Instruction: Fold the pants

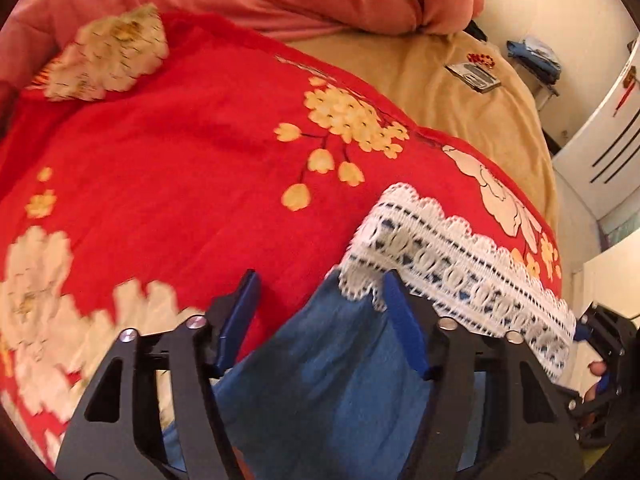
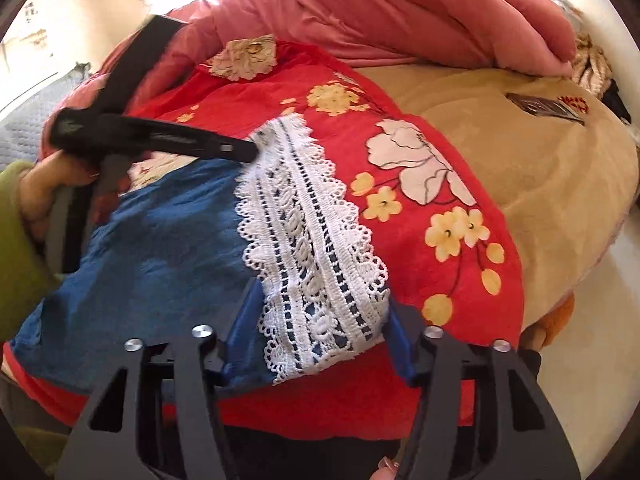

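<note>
The blue pants with a white lace hem lie on a red flowered bedspread. My left gripper is open, its blue-padded fingers wide apart around the pants' lace corner. In the right wrist view the pants lie flat, with the lace hem running toward the camera. My right gripper is open, its fingers on either side of the lace end. The left gripper shows there from the side, at the far end of the lace.
A pink quilt is bunched at the back of the bed. A tan blanket covers the right part, with a small dark flat object on it. A white cabinet stands to the right of the bed.
</note>
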`<state>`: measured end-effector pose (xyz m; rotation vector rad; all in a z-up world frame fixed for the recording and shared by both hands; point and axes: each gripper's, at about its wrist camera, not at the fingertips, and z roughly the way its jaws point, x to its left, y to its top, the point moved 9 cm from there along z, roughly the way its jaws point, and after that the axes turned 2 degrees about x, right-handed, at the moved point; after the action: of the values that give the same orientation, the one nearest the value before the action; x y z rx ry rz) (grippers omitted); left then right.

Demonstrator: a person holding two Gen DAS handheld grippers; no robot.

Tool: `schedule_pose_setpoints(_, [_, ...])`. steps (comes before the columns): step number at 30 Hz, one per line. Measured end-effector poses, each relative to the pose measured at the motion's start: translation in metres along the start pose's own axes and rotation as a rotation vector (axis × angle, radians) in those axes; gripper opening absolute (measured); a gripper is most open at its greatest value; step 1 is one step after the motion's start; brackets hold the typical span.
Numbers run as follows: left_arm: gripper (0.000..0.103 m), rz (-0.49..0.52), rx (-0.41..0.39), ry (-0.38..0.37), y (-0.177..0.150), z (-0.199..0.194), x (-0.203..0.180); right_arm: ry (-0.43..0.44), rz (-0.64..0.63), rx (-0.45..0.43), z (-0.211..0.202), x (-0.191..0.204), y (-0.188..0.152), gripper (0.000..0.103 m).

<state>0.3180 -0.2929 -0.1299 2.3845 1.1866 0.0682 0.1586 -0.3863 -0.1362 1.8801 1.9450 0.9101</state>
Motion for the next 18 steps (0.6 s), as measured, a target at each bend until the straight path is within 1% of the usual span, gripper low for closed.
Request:
schedule_pose_setpoints(1, [0.046, 0.006, 0.004, -0.035, 0.001, 0.002, -0.003, 0.021, 0.009, -0.008, -0.002, 0.000, 0.001, 0.044])
schedule_pose_setpoints(2, [0.037, 0.034, 0.010, -0.065, 0.001, 0.004, -0.008, 0.035, 0.013, -0.015, -0.004, 0.000, 0.001, 0.044])
schedule_pose_setpoints(3, [0.032, 0.061, 0.012, -0.077, 0.000, 0.003, -0.012, 0.043, 0.012, -0.018, -0.004, -0.001, 0.002, 0.044])
schedule_pose_setpoints(4, [0.032, 0.087, 0.011, -0.094, 0.000, 0.003, -0.015, 0.051, 0.014, -0.019, -0.003, -0.002, 0.003, 0.044])
schedule_pose_setpoints(6, [0.032, 0.078, 0.018, -0.130, 0.000, 0.004, -0.013, 0.090, 0.050, -0.010, 0.004, -0.006, 0.002, 0.044])
schedule_pose_setpoints(7, [0.032, 0.076, 0.011, -0.149, 0.000, 0.004, -0.012, 0.112, 0.070, -0.015, 0.006, -0.007, 0.002, 0.045])
schedule_pose_setpoints(9, [0.032, 0.085, -0.004, -0.169, -0.002, 0.005, -0.015, 0.129, 0.073, -0.023, 0.006, -0.004, 0.004, 0.043])
schedule_pose_setpoints(11, [0.032, 0.073, 0.001, -0.206, -0.005, 0.005, -0.016, 0.159, 0.066, -0.033, 0.004, 0.001, 0.006, 0.030])
schedule_pose_setpoints(13, [0.032, 0.052, 0.026, -0.270, -0.006, 0.005, -0.021, 0.211, 0.081, -0.045, 0.001, 0.005, 0.009, 0.026])
schedule_pose_setpoints(14, [0.032, 0.046, 0.031, -0.274, -0.006, 0.006, -0.021, 0.228, 0.089, -0.049, 0.000, 0.006, 0.010, 0.025])
schedule_pose_setpoints(15, [0.029, 0.035, 0.039, -0.278, -0.005, 0.007, -0.020, 0.240, 0.094, -0.055, -0.001, 0.008, 0.011, 0.025])
schedule_pose_setpoints(16, [0.024, 0.024, 0.042, -0.271, -0.005, 0.007, -0.018, 0.249, 0.096, -0.060, -0.003, 0.009, 0.013, 0.024])
schedule_pose_setpoints(17, [0.016, 0.020, 0.043, -0.256, -0.004, 0.007, -0.016, 0.251, 0.097, -0.067, -0.005, 0.012, 0.014, 0.024])
schedule_pose_setpoints(18, [0.014, 0.017, 0.040, -0.253, -0.004, 0.006, -0.016, 0.248, 0.092, -0.075, -0.007, 0.015, 0.017, 0.024])
